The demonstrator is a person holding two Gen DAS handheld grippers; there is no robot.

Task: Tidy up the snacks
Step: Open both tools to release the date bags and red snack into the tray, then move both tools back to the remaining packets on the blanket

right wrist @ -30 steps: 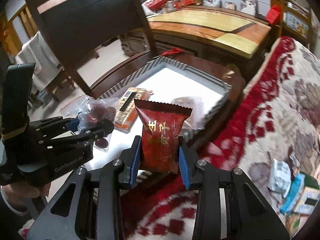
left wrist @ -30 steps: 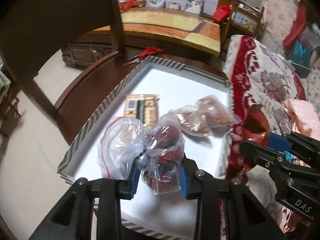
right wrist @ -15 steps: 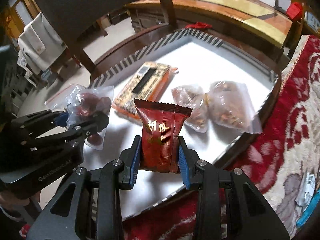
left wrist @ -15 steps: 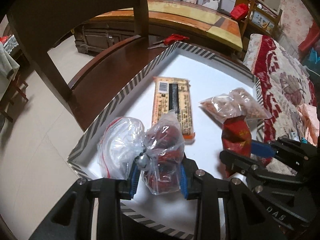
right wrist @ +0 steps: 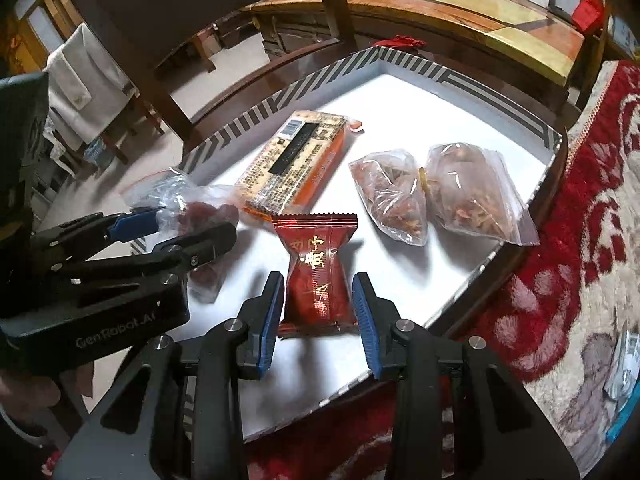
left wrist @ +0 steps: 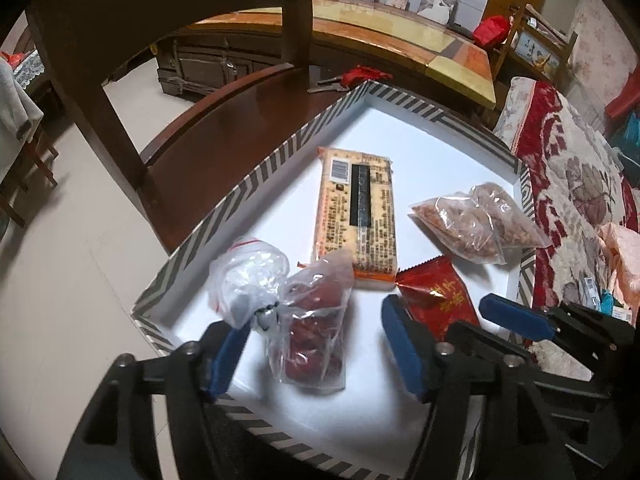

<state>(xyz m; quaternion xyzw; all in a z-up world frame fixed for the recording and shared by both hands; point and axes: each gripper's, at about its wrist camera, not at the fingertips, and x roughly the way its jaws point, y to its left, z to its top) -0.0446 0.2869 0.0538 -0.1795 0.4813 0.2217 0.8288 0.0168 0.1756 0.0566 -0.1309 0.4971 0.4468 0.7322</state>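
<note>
A white tray with a striped rim (left wrist: pixel 256 172) (right wrist: pixel 248 124) rests on a dark wooden seat. In the left wrist view, a knotted clear bag of red dates (left wrist: pixel 316 332) lies on the tray between the fingers of my left gripper (left wrist: pixel 314 352). Its jaws are opening and the pads stand off the bag. My right gripper (right wrist: pixel 318 320) is shut on a red foil packet (right wrist: pixel 318 280), whose top end lies low on the tray. A yellow-orange snack pack (left wrist: pixel 356 216) and two clear bags of brown snacks (right wrist: pixel 440 192) lie farther back.
A dark wooden chair back (left wrist: pixel 180 20) rises behind the tray on the left. Red-handled scissors (left wrist: pixel 352 78) lie past the tray's far corner. A red patterned blanket (left wrist: pixel 576 184) borders the tray's right side, with loose packets (right wrist: pixel 624 344) on it.
The left jaws have spread and let go of the date bag, which now lies on the tray. Both grippers came down over the tray, and the red packet now touches it.
</note>
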